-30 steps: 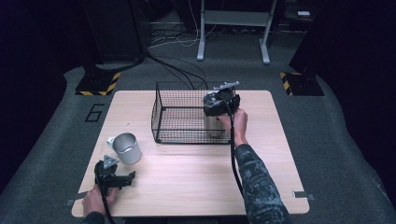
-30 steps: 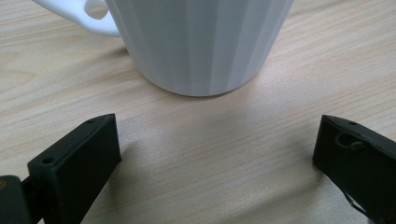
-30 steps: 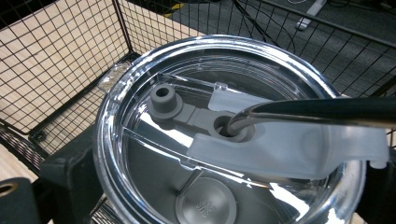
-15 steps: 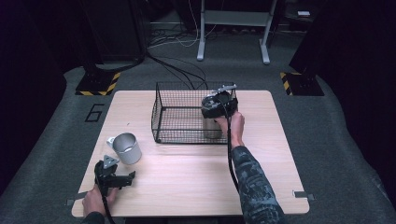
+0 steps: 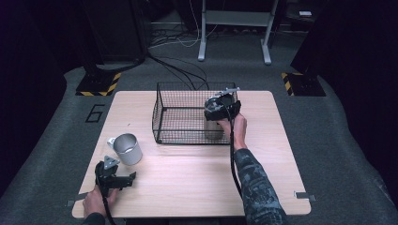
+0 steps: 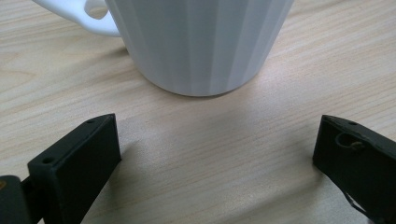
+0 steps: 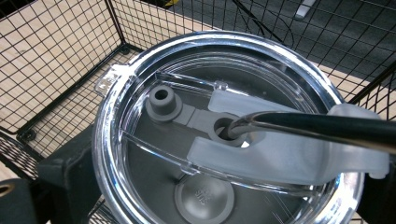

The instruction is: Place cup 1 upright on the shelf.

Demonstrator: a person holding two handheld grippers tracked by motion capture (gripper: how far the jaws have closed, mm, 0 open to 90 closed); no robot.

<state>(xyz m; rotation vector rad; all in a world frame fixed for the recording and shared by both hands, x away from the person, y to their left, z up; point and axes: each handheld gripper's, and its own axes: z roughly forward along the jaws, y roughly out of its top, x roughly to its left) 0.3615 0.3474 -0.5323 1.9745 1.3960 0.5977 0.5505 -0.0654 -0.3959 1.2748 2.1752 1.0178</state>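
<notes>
Inside the wire basket [image 5: 187,112], the right gripper [image 5: 220,108] clamps an upright tumbler [image 7: 219,135] (straw [image 7: 317,128] slanting).

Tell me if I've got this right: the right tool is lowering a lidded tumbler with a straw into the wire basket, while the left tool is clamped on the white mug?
Not quite. The left tool is not clamped on the white mug: the left gripper view shows its jaws wide apart with the mug ahead of them, untouched. The rest holds: the right tool has the lidded tumbler with its straw in the wire basket.
</notes>
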